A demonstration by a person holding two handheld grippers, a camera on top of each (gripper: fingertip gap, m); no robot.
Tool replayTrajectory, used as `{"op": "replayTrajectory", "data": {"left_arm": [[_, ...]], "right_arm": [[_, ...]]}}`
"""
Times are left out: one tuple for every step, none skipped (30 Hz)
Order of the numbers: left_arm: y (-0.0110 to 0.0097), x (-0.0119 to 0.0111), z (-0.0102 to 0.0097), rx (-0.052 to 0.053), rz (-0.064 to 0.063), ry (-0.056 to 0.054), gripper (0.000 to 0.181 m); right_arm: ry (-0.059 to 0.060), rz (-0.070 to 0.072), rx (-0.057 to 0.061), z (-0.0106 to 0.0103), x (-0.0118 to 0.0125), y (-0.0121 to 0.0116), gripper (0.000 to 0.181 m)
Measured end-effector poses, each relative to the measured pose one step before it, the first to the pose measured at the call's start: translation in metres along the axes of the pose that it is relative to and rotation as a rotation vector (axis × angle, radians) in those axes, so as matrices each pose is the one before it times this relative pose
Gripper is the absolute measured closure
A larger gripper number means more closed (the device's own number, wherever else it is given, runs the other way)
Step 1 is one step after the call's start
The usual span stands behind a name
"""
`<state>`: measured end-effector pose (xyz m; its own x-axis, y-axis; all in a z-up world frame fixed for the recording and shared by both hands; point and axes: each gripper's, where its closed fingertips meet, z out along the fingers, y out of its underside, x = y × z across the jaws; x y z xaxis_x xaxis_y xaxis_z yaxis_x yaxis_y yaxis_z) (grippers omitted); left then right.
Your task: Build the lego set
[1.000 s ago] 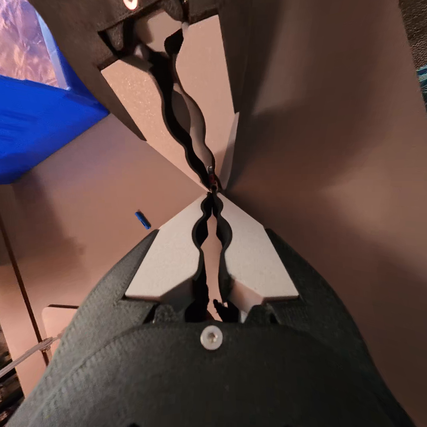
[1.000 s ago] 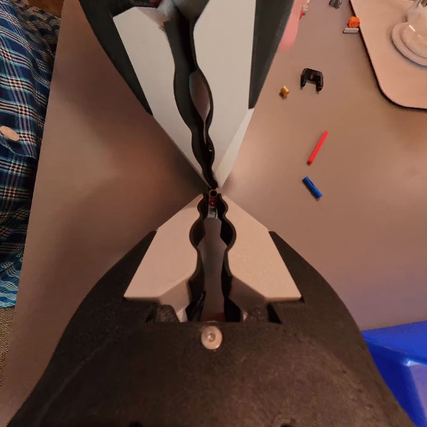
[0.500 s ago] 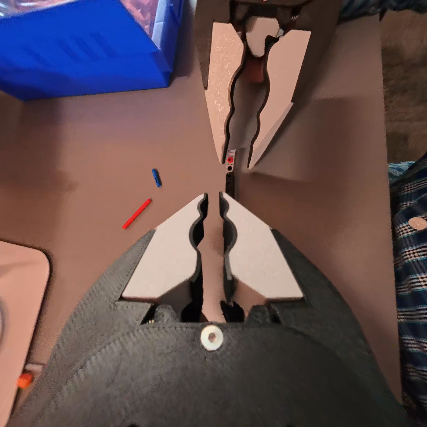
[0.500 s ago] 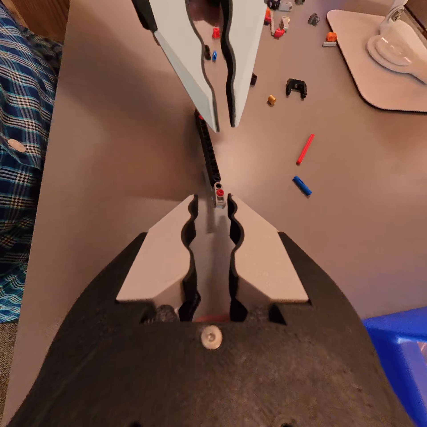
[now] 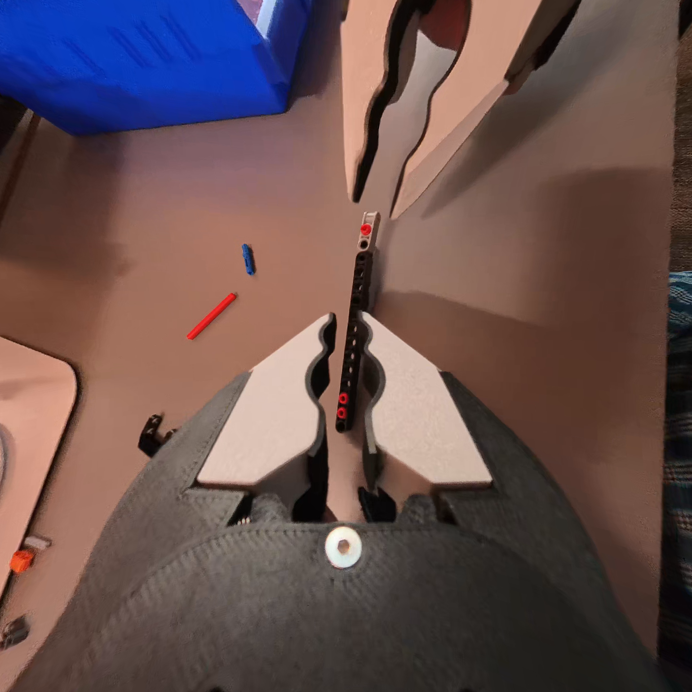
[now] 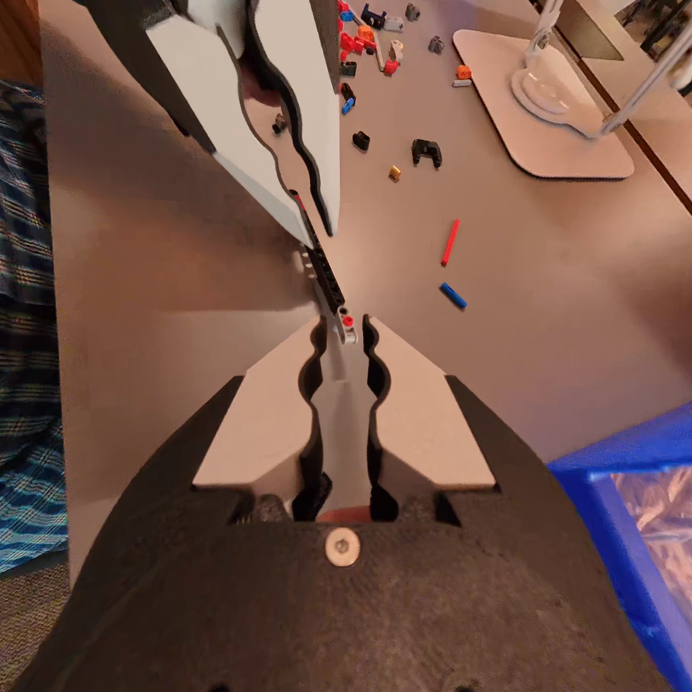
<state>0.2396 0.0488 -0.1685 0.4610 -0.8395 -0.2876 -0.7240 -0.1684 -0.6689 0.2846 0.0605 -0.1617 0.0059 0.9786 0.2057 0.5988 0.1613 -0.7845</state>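
A long black Technic beam point(image 5: 354, 337) with two red pins near its close end and a small grey connector point(image 5: 369, 232) with a red pin at its far end rests low over the tan table. My left gripper point(image 5: 346, 316) is open a little, its jaws on either side of the beam, with a gap on the left side. My right gripper point(image 6: 343, 318) is open and empty, its tips just short of the grey connector point(image 6: 347, 325). Seen from the right wrist, the beam point(image 6: 325, 273) sticks out of the left gripper point(image 6: 317, 239). The right gripper point(image 5: 374, 206) hangs beyond the connector.
A blue bin point(image 5: 131, 63) point(image 6: 636, 486) stands at the table edge. A red axle point(image 6: 450, 241), a blue pin point(image 6: 453, 296), a black part point(image 6: 426, 151) and a gold piece point(image 6: 394, 172) lie loose. Several parts point(image 6: 367, 41) are piled farther back. A white lamp base point(image 6: 561, 149) sits right. Plaid cloth point(image 6: 22, 337) borders the table.
Both grippers were shut tip to tip on the assembly a second ago. They opened and drew apart. The left gripper has since slid forward along the beam, which now runs between its jaws.
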Motion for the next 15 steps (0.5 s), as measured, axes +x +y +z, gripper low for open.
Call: {"op": "replayTrajectory", "data": {"left_arm": [[0.00174,-0.00003,0.00287,-0.0038,0.0027,0.0001,0.174],[0.00089,-0.00058,0.00248,-0.0014,-0.0008,-0.0013,0.175],[0.00056,0.00017,0.00221,-0.003,-0.0047,0.0055,0.176],[0.00053,0.00078,0.00215,-0.0033,-0.0007,0.0077,0.177],[0.00005,-0.00038,0.0018,0.0005,0.0046,-0.0002,0.179],[-0.00056,0.00008,0.00121,0.0026,0.0045,0.0023,0.18],[-0.00117,0.00054,0.00079,0.0037,0.0054,0.0025,0.181],[-0.00211,-0.00038,-0.00027,0.0085,0.0039,-0.0035,0.181],[-0.00003,0.00145,0.00005,-0.001,0.0009,0.0075,0.181],[-0.00099,0.00324,0.00027,0.0101,0.0039,0.0148,0.181],[-0.00036,0.00072,0.00062,0.0025,-0.0019,0.0016,0.181],[-0.00018,-0.00015,0.00053,-0.0011,0.0046,-0.0041,0.181],[0.00008,0.00016,0.00064,-0.0019,0.0103,-0.0063,0.181],[-0.00026,0.00015,0.00046,0.0018,0.0084,-0.0086,0.181],[-0.00002,0.00002,0.00029,0.0023,0.0015,-0.0085,0.181]], "right_arm": [[-0.0023,-0.0108,0.0005,0.00481,-0.00079,-0.00319,0.166],[-0.0062,-0.0103,0.001,0.00446,-0.0015,-0.00379,0.167],[-0.0088,-0.009,0.0019,0.00428,-0.00115,-0.00392,0.168],[-0.0093,-0.0074,-0.0044,0.00485,-0.0004,-0.00214,0.169],[-0.019,-0.003,-0.0213,0.00542,-0.00139,0.00233,0.172],[-0.0151,-0.001,-0.026,0.00503,-0.00079,0.00509,0.174],[-0.0055,-0.0011,-0.0088,0.00314,-0.00002,0.00397,0.174],[-0.0075,0.0019,0.0023,0.00049,-0.00101,0.00226,0.174],[-0.0079,0.0067,0.004,-0.00088,-0.00131,0.00104,0.175],[-0.0013,0.0035,0.0003,-0.00078,-0.00059,0.00102,0.175],[-0.0001,-0.0011,0.0029,-0.00054,-0.00027,0.00055,0.175],[-0.0047,0.0072,0.0027,-0.00031,-0.00009,0.00056,0.175],[-0.0032,0.0025,0.0028,-0.00035,-0.00027,0.00055,0.175],[-0.0017,0.0008,0.0054,-0.00052,-0.00038,0.00052,0.175],[-0.0049,0.0103,0.0067,-0.00023,-0.00029,0.00041,0.176]]}}
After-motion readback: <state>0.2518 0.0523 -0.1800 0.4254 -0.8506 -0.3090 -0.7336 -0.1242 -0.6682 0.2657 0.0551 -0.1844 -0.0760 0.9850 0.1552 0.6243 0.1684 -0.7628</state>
